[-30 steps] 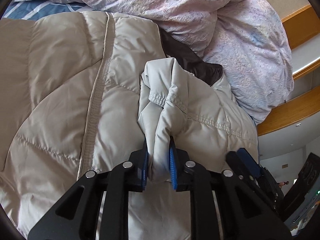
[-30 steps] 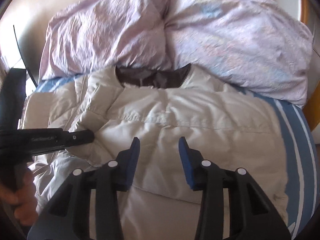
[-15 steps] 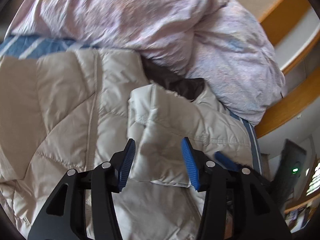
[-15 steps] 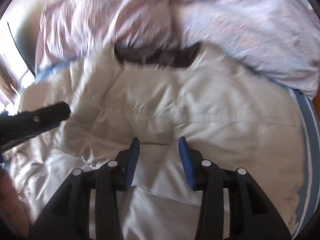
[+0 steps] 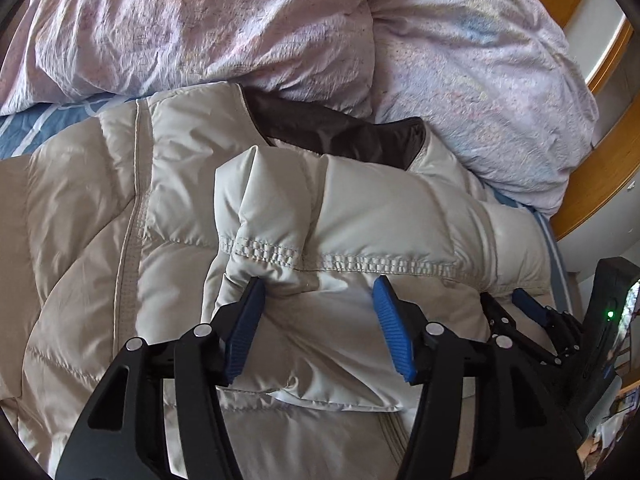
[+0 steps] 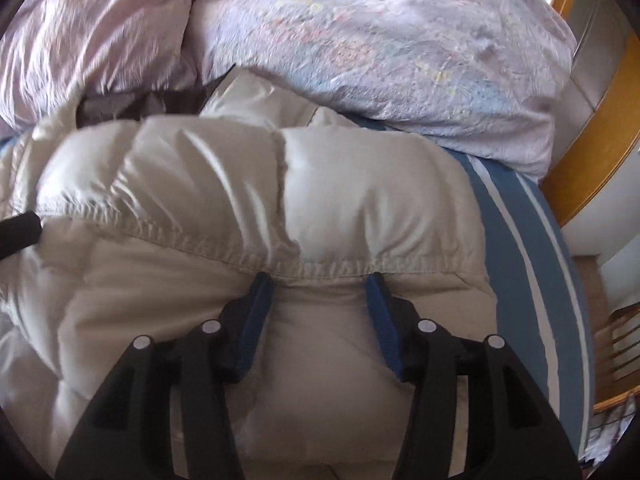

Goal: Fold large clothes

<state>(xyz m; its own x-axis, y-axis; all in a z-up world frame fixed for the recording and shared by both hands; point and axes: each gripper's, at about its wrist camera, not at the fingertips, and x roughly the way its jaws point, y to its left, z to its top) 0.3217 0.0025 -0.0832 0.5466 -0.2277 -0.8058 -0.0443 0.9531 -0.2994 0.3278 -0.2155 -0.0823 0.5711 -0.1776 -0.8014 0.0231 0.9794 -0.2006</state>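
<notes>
On the bed, both the left gripper (image 5: 318,312) and right gripper (image 6: 320,300) rest unclenched against the folded jacket sleeve (image 5: 360,232), pressing it flat.

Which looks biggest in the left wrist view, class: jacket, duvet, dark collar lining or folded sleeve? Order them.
1. jacket and duvet: similar, and nearness swells the jacket, so unranked.
2. folded sleeve.
3. dark collar lining.
</notes>
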